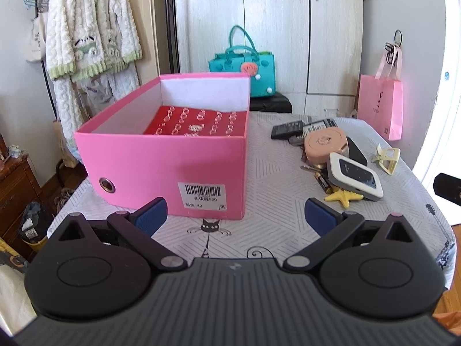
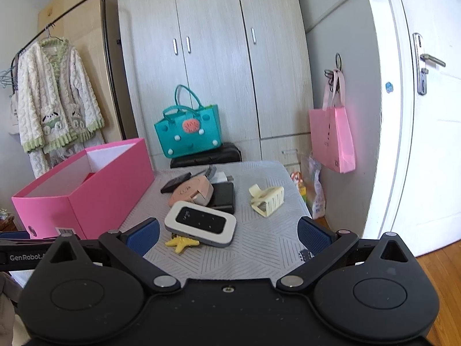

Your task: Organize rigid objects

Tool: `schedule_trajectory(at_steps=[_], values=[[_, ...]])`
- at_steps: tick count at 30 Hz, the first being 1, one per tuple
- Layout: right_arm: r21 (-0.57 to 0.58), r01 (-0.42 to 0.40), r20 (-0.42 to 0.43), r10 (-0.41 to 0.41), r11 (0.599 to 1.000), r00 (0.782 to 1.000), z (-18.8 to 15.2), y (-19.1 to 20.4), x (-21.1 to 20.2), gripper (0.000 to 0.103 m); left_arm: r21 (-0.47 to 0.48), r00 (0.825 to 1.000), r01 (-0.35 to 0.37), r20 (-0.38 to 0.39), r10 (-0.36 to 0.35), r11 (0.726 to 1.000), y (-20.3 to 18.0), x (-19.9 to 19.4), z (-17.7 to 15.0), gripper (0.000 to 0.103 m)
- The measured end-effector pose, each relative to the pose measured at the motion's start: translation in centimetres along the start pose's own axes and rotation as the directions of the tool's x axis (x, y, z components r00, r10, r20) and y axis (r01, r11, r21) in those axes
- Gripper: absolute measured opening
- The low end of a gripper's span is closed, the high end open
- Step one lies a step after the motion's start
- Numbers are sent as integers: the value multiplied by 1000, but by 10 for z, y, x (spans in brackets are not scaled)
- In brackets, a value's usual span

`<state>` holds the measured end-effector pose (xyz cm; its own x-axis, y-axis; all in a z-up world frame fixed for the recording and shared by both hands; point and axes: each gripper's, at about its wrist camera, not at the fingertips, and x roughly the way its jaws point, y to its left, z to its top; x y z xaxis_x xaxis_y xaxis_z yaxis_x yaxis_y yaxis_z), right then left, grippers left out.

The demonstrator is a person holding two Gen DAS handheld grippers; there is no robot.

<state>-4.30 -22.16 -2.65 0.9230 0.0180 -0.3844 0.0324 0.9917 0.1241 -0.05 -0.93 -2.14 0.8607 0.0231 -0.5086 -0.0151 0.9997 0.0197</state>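
Observation:
An open pink box with a red patterned lining stands on the left of the table. Right of it lies a pile: a white and black pocket device, a round pink case, a yellow star, a cream hair claw, a battery and dark flat items. My left gripper is open in front of the box. My right gripper is open, just short of the pocket device.
The table wears a grey patterned cloth with a cat print. A teal bag sits on a black stool behind it. A pink paper bag hangs at right by a white door. A coat rack with a fleece robe stands left.

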Motion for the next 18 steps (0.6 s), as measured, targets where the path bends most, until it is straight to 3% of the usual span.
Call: schedule_trajectory(at_steps=[8, 18], values=[[-57, 1, 74, 4, 998, 997, -3, 10, -4, 103, 14, 998, -17, 57, 17, 1000, -3, -4, -2, 103], [-57, 16, 106, -10, 998, 994, -6, 9, -5, 103, 56, 994, -24, 107, 18, 998, -8, -9, -3, 103]])
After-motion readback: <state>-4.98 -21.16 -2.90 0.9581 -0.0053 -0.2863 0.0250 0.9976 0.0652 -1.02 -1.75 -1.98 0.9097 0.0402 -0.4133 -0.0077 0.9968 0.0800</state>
